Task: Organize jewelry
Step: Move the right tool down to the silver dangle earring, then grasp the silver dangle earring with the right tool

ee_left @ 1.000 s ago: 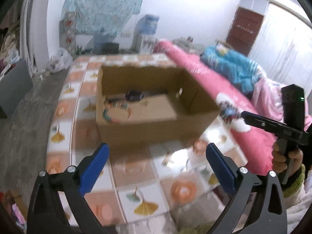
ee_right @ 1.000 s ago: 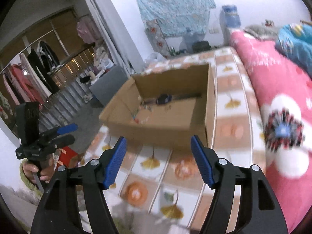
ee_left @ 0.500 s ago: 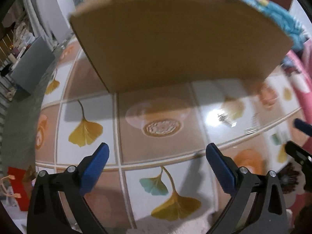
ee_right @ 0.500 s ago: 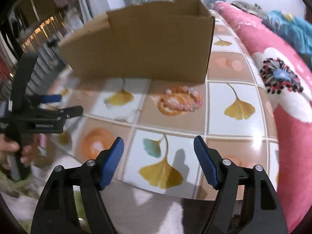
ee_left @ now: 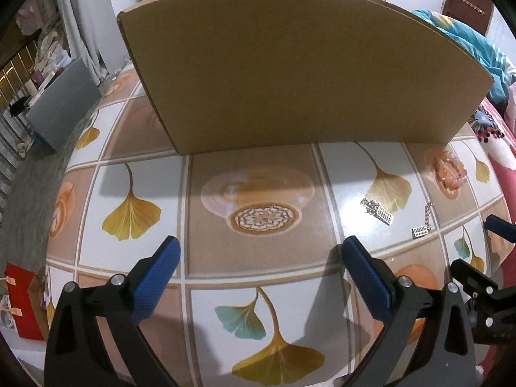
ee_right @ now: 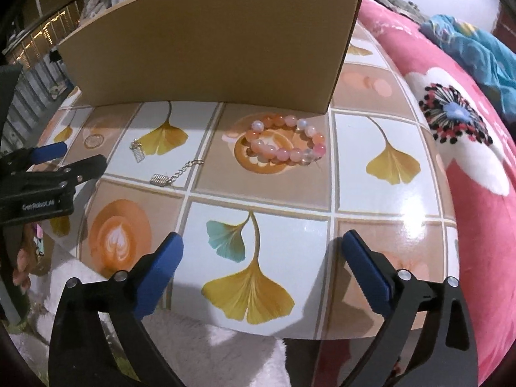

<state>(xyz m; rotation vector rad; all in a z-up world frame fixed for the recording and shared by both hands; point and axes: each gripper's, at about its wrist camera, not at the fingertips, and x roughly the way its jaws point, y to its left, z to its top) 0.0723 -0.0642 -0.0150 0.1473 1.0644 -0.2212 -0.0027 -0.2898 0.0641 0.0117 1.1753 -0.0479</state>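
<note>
On the tiled table [ee_right: 380, 129], the bracelet [ee_right: 285, 143] lies far, just before the box [ee_right: 206, 48], probably nearest the right gripper [ee_right: 261, 264], opening and empty; left gripper [ee_left: 258, 271] gapes empty.

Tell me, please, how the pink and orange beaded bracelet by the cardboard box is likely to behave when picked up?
The pink and orange beaded bracelet will probably sag and change shape, since it is a loop of separate strung beads. The beads look smooth and glossy, so the right tool may slip off them. Lying flat on the patterned tabletop, it seems unlikely to roll.
</note>
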